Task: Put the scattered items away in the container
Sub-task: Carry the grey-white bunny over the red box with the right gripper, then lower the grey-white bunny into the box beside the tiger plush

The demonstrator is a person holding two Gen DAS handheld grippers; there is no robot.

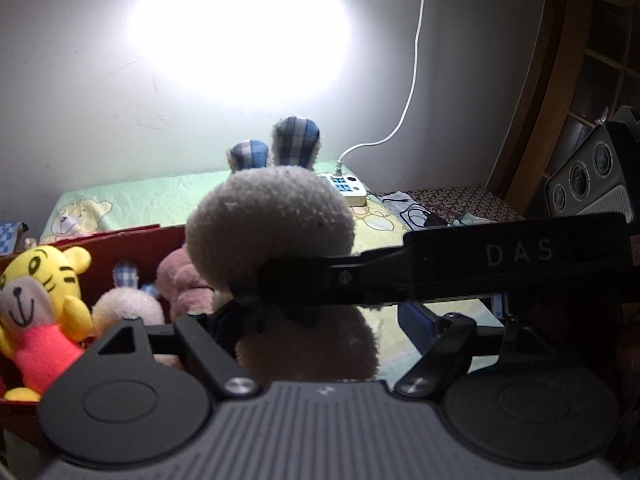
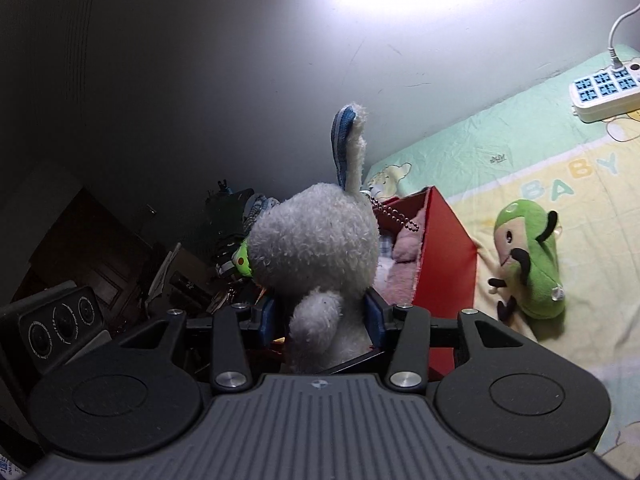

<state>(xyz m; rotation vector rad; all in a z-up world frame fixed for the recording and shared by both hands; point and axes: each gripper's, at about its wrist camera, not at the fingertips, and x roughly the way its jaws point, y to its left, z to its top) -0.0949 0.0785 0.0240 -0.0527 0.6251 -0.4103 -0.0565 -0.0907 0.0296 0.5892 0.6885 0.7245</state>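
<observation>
Right wrist: white rabbit (image 2: 316, 240) clamped between right claw (image 2: 320, 320) pads.

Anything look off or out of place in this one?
A green plush toy with black limbs lies on its side on the pastel bedsheet, outside the red cardboard box. A white power strip also sits there. The right gripper clamps a white fluffy rabbit; nothing looks damaged.

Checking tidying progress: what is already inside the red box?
Inside the red box: a yellow tiger plush, a pink plush and a pale plush with checked ears. The box floor beneath them is hidden.
</observation>
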